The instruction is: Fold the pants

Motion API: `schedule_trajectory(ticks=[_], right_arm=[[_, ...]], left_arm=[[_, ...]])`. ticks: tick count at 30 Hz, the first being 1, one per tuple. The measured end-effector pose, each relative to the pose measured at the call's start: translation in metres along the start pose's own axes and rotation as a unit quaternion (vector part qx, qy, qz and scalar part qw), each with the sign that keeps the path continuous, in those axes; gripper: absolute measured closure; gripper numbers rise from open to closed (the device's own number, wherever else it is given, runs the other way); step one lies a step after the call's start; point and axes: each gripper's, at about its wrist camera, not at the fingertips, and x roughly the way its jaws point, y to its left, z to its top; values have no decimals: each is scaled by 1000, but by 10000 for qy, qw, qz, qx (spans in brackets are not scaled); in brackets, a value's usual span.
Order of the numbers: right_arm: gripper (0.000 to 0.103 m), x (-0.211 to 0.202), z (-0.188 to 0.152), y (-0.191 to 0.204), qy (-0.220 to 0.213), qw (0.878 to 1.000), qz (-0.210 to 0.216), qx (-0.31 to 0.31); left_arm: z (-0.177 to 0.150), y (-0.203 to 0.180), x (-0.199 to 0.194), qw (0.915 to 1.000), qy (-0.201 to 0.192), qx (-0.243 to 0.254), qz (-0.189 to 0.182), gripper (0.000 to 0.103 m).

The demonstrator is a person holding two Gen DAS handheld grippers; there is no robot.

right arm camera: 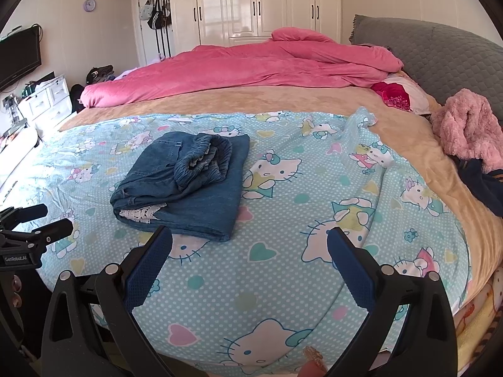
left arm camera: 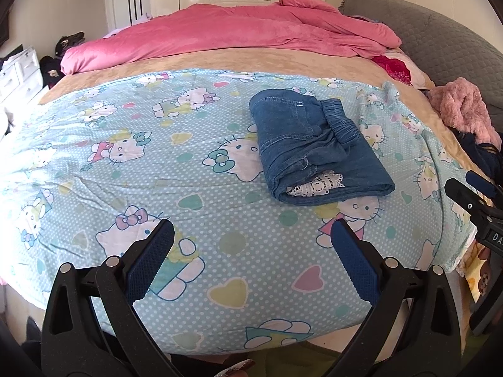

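Note:
Blue denim pants (left arm camera: 317, 147) lie folded into a compact bundle on the light-blue cartoon-cat sheet (left arm camera: 125, 163), elastic waistband on top and white lace trim showing at the near end. In the right wrist view the pants (right arm camera: 185, 182) sit left of centre on the sheet (right arm camera: 314, 188). My left gripper (left arm camera: 251, 229) hovers open above the sheet, short of the bundle and a little to its left. My right gripper (right arm camera: 250, 235) is open too, just short of the bundle's near right corner. Neither holds anything. Each gripper shows at the edge of the other's view: right gripper (left arm camera: 468, 188), left gripper (right arm camera: 44, 223).
A pink duvet (left arm camera: 226, 34) is bunched across the far side of the bed. A fluffy pink garment (right arm camera: 468, 128) and dark clothes (right arm camera: 481, 182) lie at the right edge. The grey headboard (right arm camera: 440, 47) is at far right. White drawers (right arm camera: 44, 100) stand left.

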Motion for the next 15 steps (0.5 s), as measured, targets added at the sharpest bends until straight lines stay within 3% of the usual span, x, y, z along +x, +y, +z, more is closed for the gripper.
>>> schedule_trajectory(ticks=[9, 15], right_arm=[[4, 6, -2, -6, 49, 10000, -79, 29], [4, 16, -5, -18, 138, 9995, -254, 109]], left_arm=[[-1, 1, 4, 10000, 83, 17, -24, 9], [-3, 16, 17, 9987, 279, -118, 398, 9]])
